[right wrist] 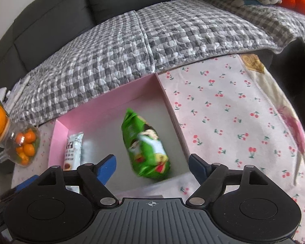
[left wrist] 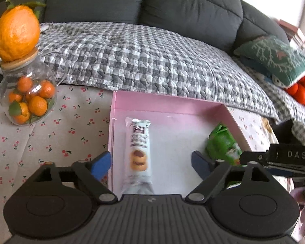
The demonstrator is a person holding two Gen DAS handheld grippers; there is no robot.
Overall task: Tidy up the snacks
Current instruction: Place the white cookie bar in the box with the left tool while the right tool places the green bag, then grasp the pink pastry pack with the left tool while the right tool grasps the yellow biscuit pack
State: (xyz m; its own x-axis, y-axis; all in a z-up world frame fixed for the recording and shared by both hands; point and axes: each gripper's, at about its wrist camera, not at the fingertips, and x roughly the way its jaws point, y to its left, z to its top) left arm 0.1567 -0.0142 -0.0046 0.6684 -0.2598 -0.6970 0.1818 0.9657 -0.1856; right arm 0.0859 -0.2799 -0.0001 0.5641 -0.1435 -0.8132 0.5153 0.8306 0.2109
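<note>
A pink box [left wrist: 164, 103] with a pale floor stands on the cherry-print cloth. A white biscuit packet [left wrist: 139, 152] lies lengthwise in its left part; it also shows in the right wrist view [right wrist: 73, 150]. A green snack bag [left wrist: 223, 146] lies in the right part, also in the right wrist view [right wrist: 146, 148]. My left gripper [left wrist: 151, 164] is open above the box's near edge, with the white packet between its fingers but untouched. My right gripper [right wrist: 152, 166] is open and empty just above the green bag. The pink box also shows there [right wrist: 103, 103].
A glass jar of small oranges [left wrist: 28, 99] with a big orange [left wrist: 16, 32] on its lid stands at the left of the table. A sofa with a grey checked quilt [left wrist: 152, 61] runs behind. A green cushion [left wrist: 274, 59] lies at right. Cherry-print cloth [right wrist: 233, 122] spreads right of the box.
</note>
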